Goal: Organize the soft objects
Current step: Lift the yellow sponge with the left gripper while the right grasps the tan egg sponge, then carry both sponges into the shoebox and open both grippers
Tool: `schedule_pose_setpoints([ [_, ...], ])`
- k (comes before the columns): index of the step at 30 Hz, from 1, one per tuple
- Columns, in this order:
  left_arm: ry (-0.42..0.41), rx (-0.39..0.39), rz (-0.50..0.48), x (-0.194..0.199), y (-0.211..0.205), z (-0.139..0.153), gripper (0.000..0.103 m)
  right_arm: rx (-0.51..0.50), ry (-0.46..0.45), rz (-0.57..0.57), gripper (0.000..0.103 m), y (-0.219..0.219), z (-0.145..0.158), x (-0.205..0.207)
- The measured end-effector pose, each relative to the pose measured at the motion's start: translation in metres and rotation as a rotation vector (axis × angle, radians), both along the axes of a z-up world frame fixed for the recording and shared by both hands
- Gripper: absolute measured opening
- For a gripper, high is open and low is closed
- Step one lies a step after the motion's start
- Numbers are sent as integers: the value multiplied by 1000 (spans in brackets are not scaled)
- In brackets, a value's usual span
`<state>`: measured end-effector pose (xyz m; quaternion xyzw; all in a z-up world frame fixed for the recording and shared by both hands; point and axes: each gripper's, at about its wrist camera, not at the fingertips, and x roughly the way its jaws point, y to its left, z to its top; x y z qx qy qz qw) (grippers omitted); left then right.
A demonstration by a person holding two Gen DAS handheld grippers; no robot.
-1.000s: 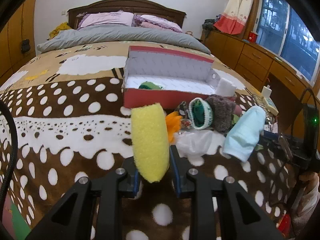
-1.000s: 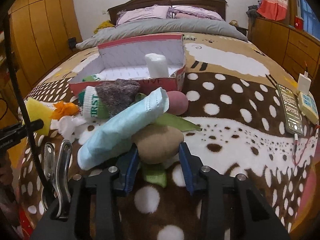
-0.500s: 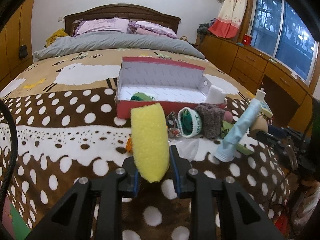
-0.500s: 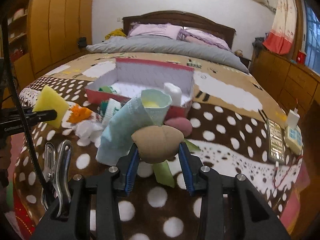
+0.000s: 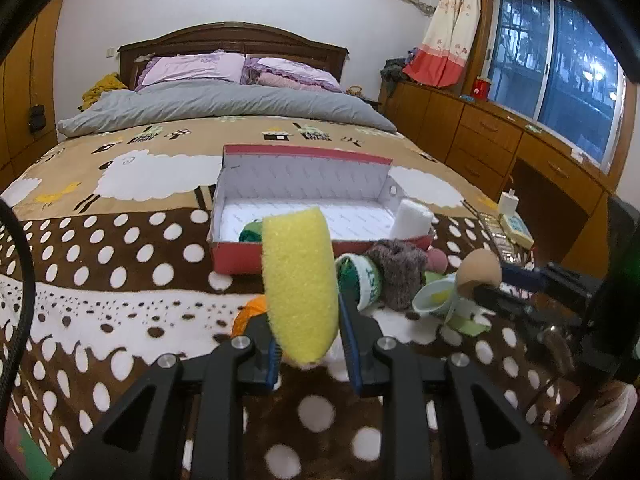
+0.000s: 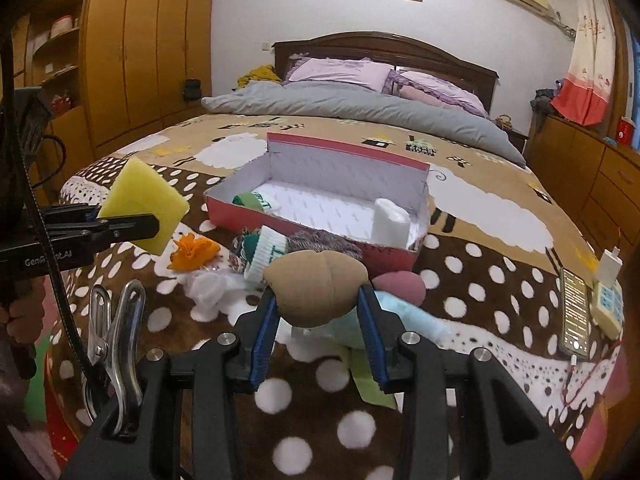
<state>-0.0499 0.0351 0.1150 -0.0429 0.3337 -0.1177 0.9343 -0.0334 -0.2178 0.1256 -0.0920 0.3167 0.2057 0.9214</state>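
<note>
My left gripper [image 5: 306, 320] is shut on a yellow sponge [image 5: 298, 284] that stands upright above the bedspread; the right wrist view shows that sponge [image 6: 144, 204] at the left. My right gripper [image 6: 318, 304] is shut on a tan soft ball [image 6: 316, 288], also seen at the right of the left wrist view as a tan ball [image 5: 480, 272]. A light blue cloth piece [image 6: 400, 320] hangs just under it. Ahead lies an open red box [image 5: 240, 258] with a green sock [image 5: 252, 232] and a white roll [image 5: 412, 220] inside.
In front of the box lie a green-white sock [image 5: 360, 280], a grey knit piece [image 5: 400, 276], a pink ball [image 6: 400, 288] and an orange cloth [image 6: 196, 252]. A phone [image 6: 576, 312] and a power strip [image 6: 608, 304] lie at the bed's right edge. A metal clip [image 6: 116, 340] hangs by my right gripper.
Both grippers have risen with their objects still held. The right gripper has rolled, and the light blue piece has swung from the ball's upper left to below it.
</note>
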Motion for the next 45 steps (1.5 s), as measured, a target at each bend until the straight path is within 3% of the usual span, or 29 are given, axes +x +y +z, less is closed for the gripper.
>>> schedule_pose_setpoints([
  [12, -31, -18, 15, 28, -3, 16, 26, 39, -23, 15, 40, 8, 15, 17],
  [22, -30, 0, 15, 75, -12, 18, 26, 77, -21, 0, 40, 15, 20, 47],
  [37, -11, 47, 76, 155, -15, -6, 26, 93, 16, -59, 40, 21, 2, 94],
  [45, 67, 54, 93, 199, -16, -31, 26, 96, 47, -79, 40, 25, -12, 114],
])
